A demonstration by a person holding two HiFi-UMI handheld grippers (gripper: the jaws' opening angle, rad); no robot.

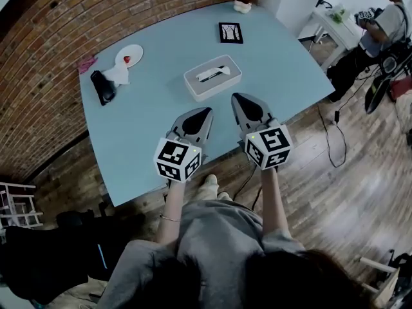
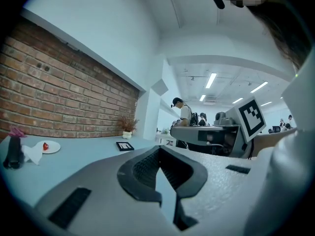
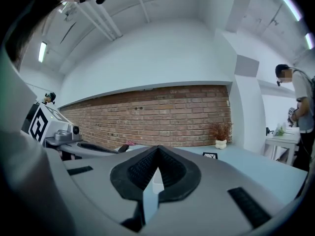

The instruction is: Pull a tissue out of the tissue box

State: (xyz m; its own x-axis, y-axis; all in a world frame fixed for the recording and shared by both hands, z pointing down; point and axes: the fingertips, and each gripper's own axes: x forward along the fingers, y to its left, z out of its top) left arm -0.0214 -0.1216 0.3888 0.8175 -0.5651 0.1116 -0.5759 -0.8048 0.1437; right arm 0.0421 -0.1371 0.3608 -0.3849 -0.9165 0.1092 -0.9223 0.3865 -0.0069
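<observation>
Tissue box [image 1: 207,90] sits mid-surface [image 1: 161,56], with the tissue [image 1: 214,73] lying in its slot, unpulled. Left hand-held gripper [image 1: 205,113] and right hand-held gripper [image 1: 238,98] hover over the near edge, just short of the box. Both sets of jaws are pressed together, gripping nothing. None of the 3 steps is done: reach, pinch, pull.

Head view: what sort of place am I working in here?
Probably an open office or lab-style workspace. A brick wall runs behind the pale blue table, strip lights line the ceiling in the left gripper view, and another person stands at a white desk nearby.
</observation>
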